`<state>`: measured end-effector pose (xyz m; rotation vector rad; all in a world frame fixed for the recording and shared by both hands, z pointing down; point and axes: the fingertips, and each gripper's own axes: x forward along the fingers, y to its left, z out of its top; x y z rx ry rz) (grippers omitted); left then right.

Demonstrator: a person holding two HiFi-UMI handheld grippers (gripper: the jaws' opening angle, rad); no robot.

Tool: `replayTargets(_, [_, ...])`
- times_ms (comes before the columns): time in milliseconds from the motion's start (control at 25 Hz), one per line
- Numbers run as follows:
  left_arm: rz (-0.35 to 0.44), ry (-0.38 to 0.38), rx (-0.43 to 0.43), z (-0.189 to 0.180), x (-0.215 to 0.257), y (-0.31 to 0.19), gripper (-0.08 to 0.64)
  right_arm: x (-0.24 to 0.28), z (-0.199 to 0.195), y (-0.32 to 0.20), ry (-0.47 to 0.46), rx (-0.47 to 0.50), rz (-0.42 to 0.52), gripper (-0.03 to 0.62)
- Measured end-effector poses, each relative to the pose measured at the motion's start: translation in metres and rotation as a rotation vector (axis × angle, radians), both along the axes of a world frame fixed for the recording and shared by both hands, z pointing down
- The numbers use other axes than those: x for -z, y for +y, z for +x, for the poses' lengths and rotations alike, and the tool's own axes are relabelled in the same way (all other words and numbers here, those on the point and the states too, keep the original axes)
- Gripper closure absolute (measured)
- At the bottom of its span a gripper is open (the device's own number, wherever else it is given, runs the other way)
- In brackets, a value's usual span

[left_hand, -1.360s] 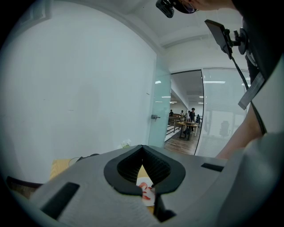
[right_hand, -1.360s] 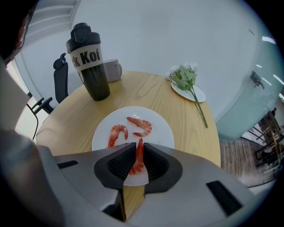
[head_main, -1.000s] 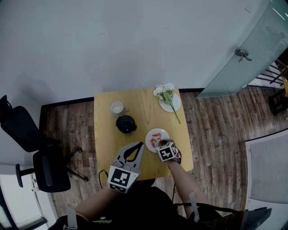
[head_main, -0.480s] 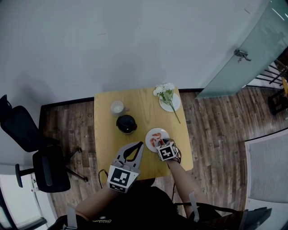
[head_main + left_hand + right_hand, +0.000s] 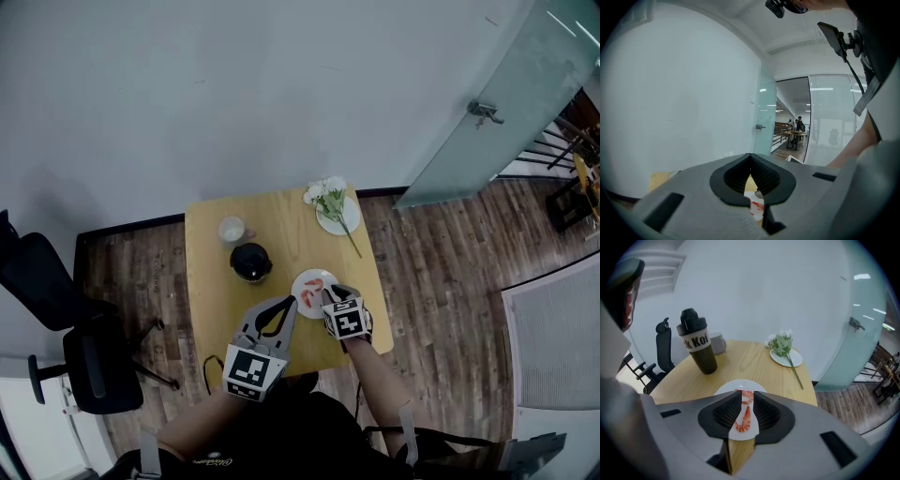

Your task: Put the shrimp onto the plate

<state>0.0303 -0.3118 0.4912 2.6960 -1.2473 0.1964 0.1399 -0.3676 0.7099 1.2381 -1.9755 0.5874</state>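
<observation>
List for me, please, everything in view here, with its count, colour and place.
table: one, light wood, against the wall
plate: one, white, near edge of the table
shrimp: two visible, orange-red, lying on the plate
bottle: one, dark with a black lid, left of the plate
cup: one, whitish, behind the bottle
small plate: one, white, far right corner of the table
flowers: one bunch, white with green stems, across the small plate
office chair: one, black, on the floor left of the table
glass door: one, frosted, at the right
left hand-held gripper: grey, jaws together, empty
right hand-held gripper: grey, jaws apart above the shrimp
</observation>
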Motion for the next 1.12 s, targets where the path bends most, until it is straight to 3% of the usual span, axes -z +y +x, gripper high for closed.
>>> replayTargets(400, [0.059, 0.013, -0.020, 0.017, 0.024, 0.012, 0.560, 0.102, 0.006, 0.011, -0.145, -0.053, 0.223, 0.560])
replayTargets(760, [0.115, 0.010, -0.021, 0.025, 0.042, 0.024, 0.560, 0.227, -0.009, 0.042, -0.273, -0.027, 0.537, 0.583])
replayTargets(1120, [0.139, 0.011, -0.031, 0.032, 0.052, 0.030, 0.561, 0.289, -0.015, 0.077, -0.307, -0.001, 0.715, 0.588])
